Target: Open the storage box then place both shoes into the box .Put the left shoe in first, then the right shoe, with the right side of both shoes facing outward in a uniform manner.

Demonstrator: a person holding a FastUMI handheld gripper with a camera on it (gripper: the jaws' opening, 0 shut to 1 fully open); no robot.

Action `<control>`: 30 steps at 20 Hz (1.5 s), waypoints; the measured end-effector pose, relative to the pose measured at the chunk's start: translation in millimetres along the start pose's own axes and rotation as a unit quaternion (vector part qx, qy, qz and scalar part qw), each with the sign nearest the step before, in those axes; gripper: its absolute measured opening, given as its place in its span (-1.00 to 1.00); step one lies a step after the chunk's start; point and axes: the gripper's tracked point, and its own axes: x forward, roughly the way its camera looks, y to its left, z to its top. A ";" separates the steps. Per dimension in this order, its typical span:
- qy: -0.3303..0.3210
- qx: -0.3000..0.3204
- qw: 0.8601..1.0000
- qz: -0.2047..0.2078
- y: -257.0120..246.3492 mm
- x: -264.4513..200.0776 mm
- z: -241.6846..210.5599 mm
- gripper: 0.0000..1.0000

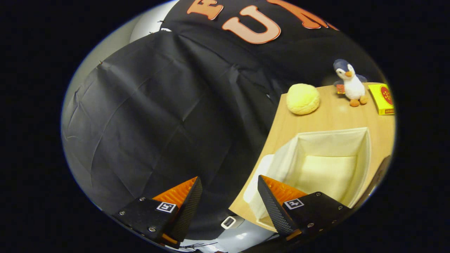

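The hand-held gripper (229, 196) has its fingers spread wide apart with nothing between them — released and empty. The task's cream fabric storage box with soft upright walls (327, 140) lies ahead and to the right of the fingers, its near corner just behind the right finger; its top stands open and its pale floor is bare, so no shoe is in it yet. No shoe can be made out here. The gripper points mostly at the booth's black cloth wall (147, 116), off the table's left edge, so it would have to swing right to face the box. The box rests on a light wooden tabletop (337, 116); beyond it sit a round yellow plush ball (302, 98), a small plush penguin (351, 83) and a flat yellow carton (383, 98).
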 end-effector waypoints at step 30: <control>0.004 0.051 0.929 -0.367 -397.2 -140.1 -120.8 0.33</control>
